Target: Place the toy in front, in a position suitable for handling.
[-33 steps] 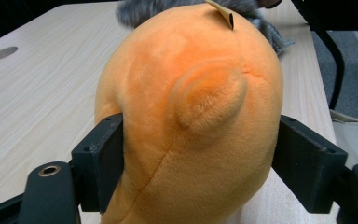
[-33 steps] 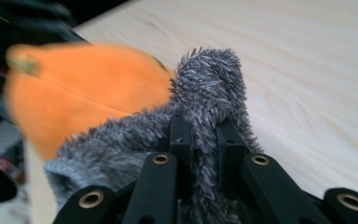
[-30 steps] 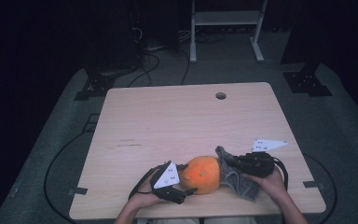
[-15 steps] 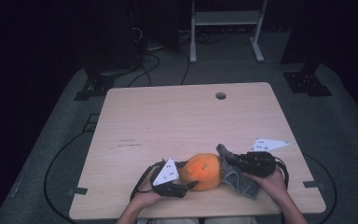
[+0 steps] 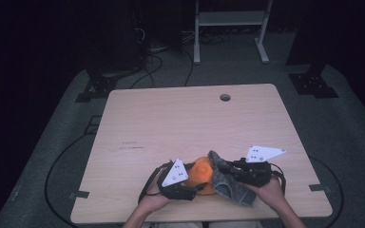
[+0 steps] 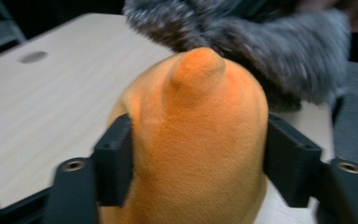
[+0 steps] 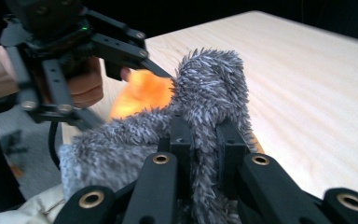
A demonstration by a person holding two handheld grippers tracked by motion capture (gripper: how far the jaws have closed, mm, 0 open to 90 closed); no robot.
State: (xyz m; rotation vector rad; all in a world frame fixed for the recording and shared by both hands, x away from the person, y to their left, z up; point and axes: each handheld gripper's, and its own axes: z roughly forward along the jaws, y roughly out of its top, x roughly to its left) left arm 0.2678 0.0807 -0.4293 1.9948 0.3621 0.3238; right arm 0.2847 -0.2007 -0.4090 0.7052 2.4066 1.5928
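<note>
An orange plush thing (image 5: 200, 172) (image 6: 196, 140) lies near the front edge of the wooden table (image 5: 180, 123). My left gripper (image 5: 196, 188) (image 6: 200, 158) has a pad pressed on each of its sides, and its jaws have just been opening a little. A grey fuzzy cloth (image 5: 229, 184) (image 7: 209, 88) drapes against the right side of the orange thing (image 7: 142, 91). My right gripper (image 5: 224, 170) (image 7: 203, 135) is shut on a fold of this cloth (image 6: 242, 32). The left gripper (image 7: 121, 56) is also seen beyond the cloth.
A small round hole (image 5: 225, 97) sits near the table's far edge. Behind the table stand a white metal frame (image 5: 228, 19) and black stands, with cables (image 5: 161, 61) on the floor. Both hands are close to the front edge.
My right gripper has shifted left with the grey cloth, which now covers more of the orange thing. The left hand has stayed in place.
</note>
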